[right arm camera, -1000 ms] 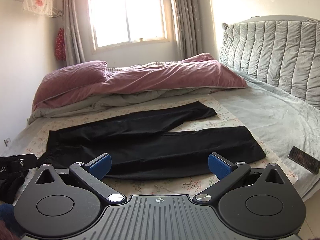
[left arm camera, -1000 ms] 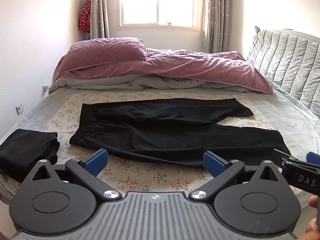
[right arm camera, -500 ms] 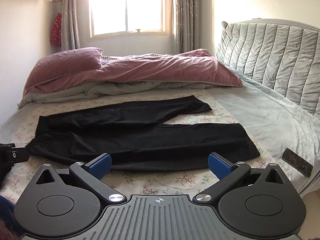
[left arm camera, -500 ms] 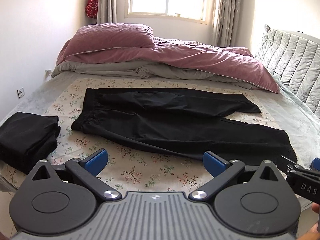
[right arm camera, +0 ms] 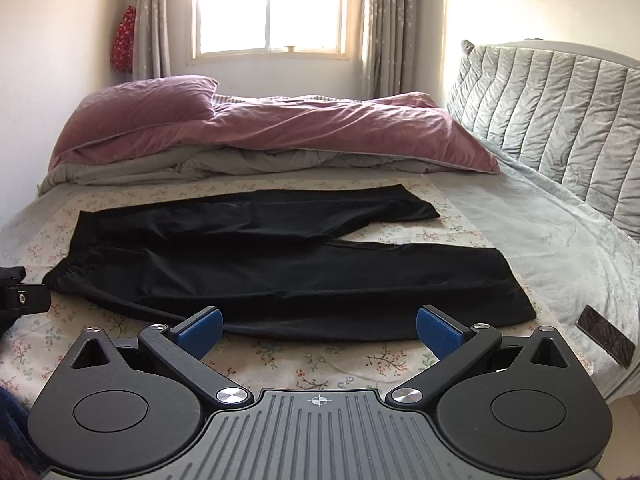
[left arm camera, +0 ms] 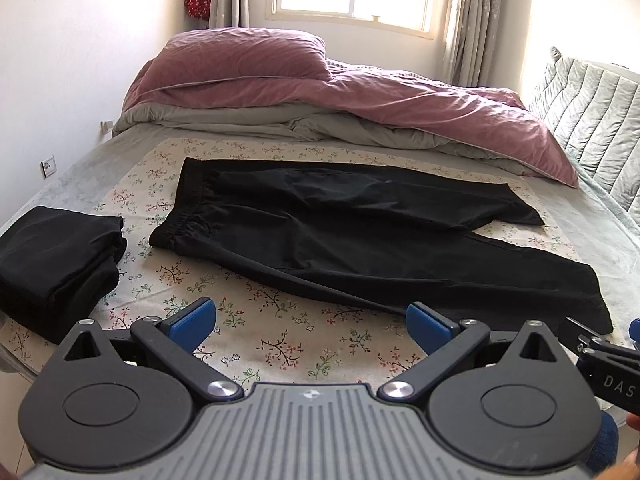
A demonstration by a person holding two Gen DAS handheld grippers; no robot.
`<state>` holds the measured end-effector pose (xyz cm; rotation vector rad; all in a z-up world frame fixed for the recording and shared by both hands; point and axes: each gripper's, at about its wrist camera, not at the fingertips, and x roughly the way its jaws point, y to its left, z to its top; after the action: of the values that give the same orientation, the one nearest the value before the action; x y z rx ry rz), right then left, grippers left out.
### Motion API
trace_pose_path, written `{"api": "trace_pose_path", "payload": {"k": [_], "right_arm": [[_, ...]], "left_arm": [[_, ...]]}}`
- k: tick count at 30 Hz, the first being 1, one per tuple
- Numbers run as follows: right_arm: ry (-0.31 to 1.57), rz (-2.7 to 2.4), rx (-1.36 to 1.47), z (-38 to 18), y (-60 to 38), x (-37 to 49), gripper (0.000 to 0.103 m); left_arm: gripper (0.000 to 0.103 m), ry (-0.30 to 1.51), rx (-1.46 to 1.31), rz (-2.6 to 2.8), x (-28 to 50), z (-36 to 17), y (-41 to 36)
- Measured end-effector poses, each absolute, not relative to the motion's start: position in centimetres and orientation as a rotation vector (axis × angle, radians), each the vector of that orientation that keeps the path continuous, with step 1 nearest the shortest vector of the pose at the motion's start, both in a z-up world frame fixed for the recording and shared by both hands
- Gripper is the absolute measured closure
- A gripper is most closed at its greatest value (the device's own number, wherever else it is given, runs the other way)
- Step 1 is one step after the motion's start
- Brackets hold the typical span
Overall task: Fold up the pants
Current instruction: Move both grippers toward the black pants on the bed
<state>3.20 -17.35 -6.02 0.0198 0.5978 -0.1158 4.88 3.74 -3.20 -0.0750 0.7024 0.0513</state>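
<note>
Spread on the floral sheet (left arm camera: 280,344), the pants (right arm camera: 280,276) run crosswise ahead of both empty wide-apart grippers, waistband toward the left gripper (left arm camera: 312,320), hems toward the right gripper (right arm camera: 318,330).

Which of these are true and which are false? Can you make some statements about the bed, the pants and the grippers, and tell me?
1. The black pants lie spread flat on the flowered sheet. True.
2. The left gripper is shut on the pants. False: its jaws are wide open and hold nothing.
3. A folded black pile sits left of the pants. True.
4. The pink duvet covers the pants. False: it is bunched up behind them, near the window.
5. A dark phone lies on the bed, right of the pants. True.
6. The right gripper holds a pant leg. False: it is open and empty.
</note>
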Motion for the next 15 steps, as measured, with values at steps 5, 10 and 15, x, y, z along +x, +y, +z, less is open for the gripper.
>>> {"api": "trace_pose_path", "payload": {"k": [5, 10, 15], "right_arm": [[0.568, -0.111, -0.02, -6.8, -16.4, 5.3, 0.0], [0.6, -0.09, -0.033, -7.7, -15.6, 7.1, 0.0], [0.609, -0.055, -0.076, -8.5, -15.4, 9.7, 0.0]], "left_arm": [[0.0, 0.724, -0.078, 0.055, 6.5, -3.9, 4.0], [0.0, 0.743, -0.077, 0.063, 8.1, -4.5, 4.6], [0.0, 0.859, -0.21, 0.07, 13.0, -6.4, 9.4]]}}
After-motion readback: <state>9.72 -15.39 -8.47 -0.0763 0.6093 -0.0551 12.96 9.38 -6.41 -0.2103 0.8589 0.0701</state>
